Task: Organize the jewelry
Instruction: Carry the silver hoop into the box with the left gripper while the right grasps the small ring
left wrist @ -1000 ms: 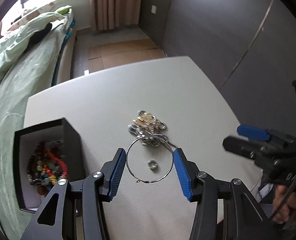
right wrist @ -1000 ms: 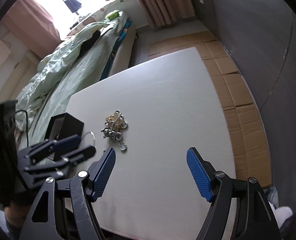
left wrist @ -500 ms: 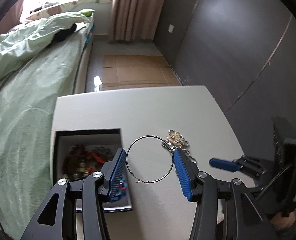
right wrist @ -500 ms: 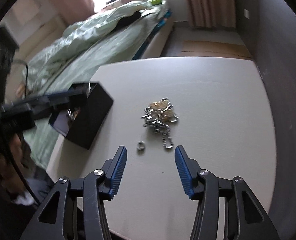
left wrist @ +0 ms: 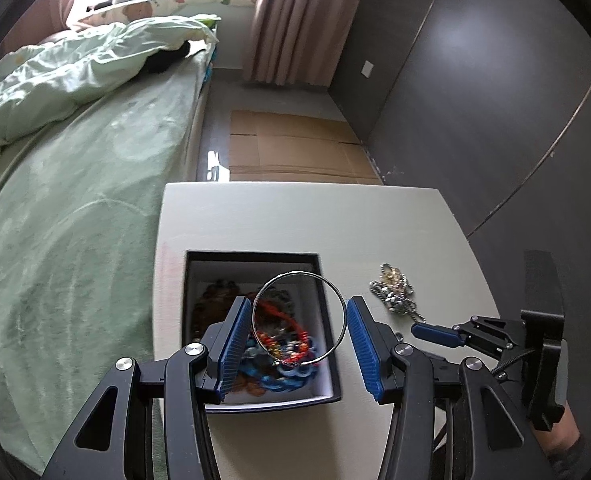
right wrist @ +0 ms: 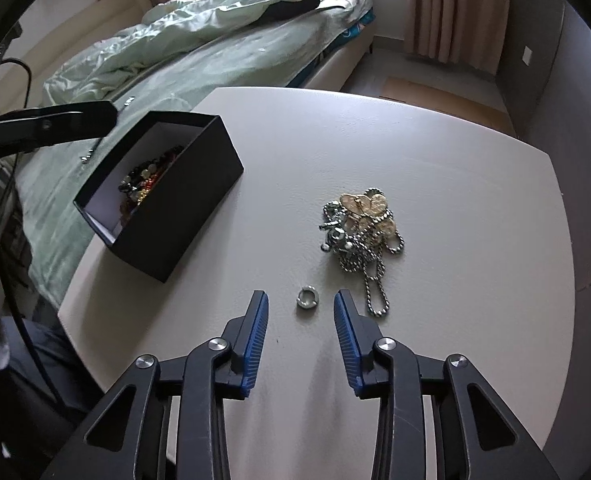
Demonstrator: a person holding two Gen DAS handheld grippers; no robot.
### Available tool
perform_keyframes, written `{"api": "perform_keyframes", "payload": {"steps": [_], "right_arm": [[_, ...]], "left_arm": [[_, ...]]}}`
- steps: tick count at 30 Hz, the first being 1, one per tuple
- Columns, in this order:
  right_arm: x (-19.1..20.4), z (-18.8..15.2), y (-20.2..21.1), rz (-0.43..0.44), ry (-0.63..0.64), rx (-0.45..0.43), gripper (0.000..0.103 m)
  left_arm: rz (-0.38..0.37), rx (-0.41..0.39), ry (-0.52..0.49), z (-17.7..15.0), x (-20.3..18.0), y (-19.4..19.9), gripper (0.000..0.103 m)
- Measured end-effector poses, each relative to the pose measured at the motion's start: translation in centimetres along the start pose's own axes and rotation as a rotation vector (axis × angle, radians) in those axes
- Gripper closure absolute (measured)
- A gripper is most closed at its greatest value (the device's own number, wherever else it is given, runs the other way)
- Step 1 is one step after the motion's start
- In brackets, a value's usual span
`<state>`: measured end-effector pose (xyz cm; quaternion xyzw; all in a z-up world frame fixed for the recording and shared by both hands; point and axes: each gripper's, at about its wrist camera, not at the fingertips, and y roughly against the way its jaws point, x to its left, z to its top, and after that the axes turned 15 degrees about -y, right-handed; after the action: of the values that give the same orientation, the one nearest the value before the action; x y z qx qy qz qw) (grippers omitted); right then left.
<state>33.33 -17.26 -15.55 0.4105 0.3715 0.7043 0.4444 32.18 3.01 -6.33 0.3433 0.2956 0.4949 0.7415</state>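
Table point(right wrist: 435, 168) first, pale and round-cornered, carries everything I work with. Black box point(right wrist: 183, 216) sits near its bed-side edge, open-topped and white inside, heaped with beaded bracelets point(left wrist: 283, 344). My left gripper point(left wrist: 299, 326) hangs above the box, its blue pads clamped on a thin silver hoop point(left wrist: 299, 318) that spans the gap between them. Tangled chains point(right wrist: 361, 224) lie on the table well to the other side of the box. Nearer me than the chains, a small silver ring point(right wrist: 306, 298) rests on the table. My right gripper point(right wrist: 300, 318) has just been closing; the ring lies between its fingertips, untouched.
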Motion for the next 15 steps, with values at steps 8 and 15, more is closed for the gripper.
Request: {"api": "perform_keyframes", "payload": {"steps": [8,15], "right_arm": [[1.3,0.0,-1.4,-0.101,0.049,0.025,0.081],[1.6,0.4,-0.7,-0.062,0.008,0.018,0.089]], "left_arm": [[-0.025,0.038,0.039,-0.7,1.6,-0.4,0.052],[-0.021,0.095,0.104,-1.2,3.0,-1.1,0.050]]}}
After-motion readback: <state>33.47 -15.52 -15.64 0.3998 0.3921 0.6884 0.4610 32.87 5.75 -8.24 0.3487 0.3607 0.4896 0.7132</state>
